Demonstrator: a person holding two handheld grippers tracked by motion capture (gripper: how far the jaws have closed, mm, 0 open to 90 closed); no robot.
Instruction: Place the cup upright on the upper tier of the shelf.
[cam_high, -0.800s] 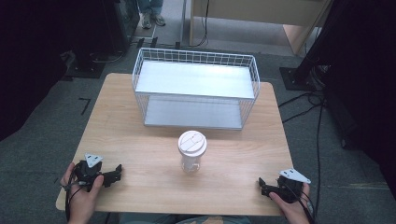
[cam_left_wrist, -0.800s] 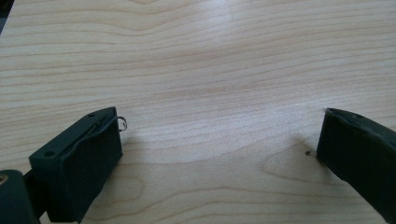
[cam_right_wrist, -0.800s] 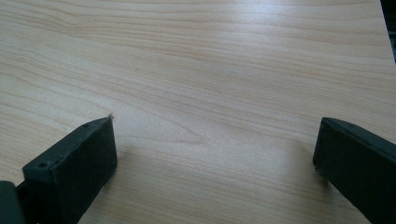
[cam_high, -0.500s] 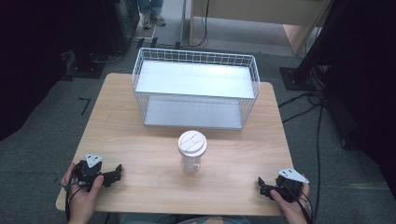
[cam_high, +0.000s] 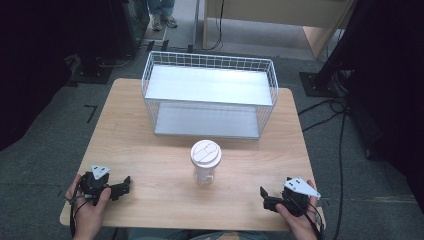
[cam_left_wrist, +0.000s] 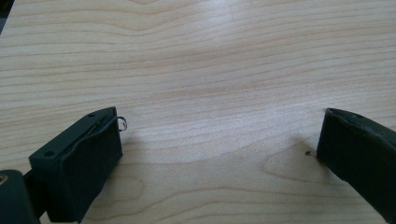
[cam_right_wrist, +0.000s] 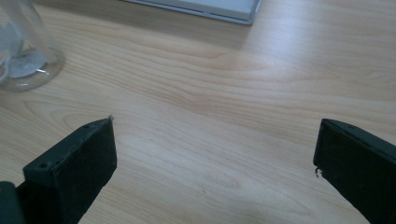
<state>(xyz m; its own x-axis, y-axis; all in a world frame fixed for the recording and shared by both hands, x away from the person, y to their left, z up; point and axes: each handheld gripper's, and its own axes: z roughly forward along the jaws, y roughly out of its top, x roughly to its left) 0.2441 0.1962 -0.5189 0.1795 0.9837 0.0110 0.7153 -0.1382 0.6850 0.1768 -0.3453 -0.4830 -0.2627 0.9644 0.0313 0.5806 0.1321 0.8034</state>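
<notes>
A clear plastic cup with a white lid (cam_high: 205, 161) stands upright in the middle of the wooden table (cam_high: 150, 150); its base (cam_right_wrist: 23, 60) appears at the upper left of the right gripper view. Behind it sits a white wire basket (cam_high: 210, 95) with two shelves. A hand rests my left gripper (cam_high: 126, 187) near the table's front left corner, its jaws wide open over bare wood (cam_left_wrist: 219, 135). My right gripper (cam_high: 264, 197) lies at the front right, also open with nothing between the jaws (cam_right_wrist: 215, 154). Both grippers are well apart from the cup.
The basket's lower shelf edge (cam_right_wrist: 210, 9) shows at the top of the right gripper view. Cables (cam_high: 325, 110) trail on the grey floor right of the table. Dark equipment stands at both sides, and a person's feet (cam_high: 162, 20) are beyond the table.
</notes>
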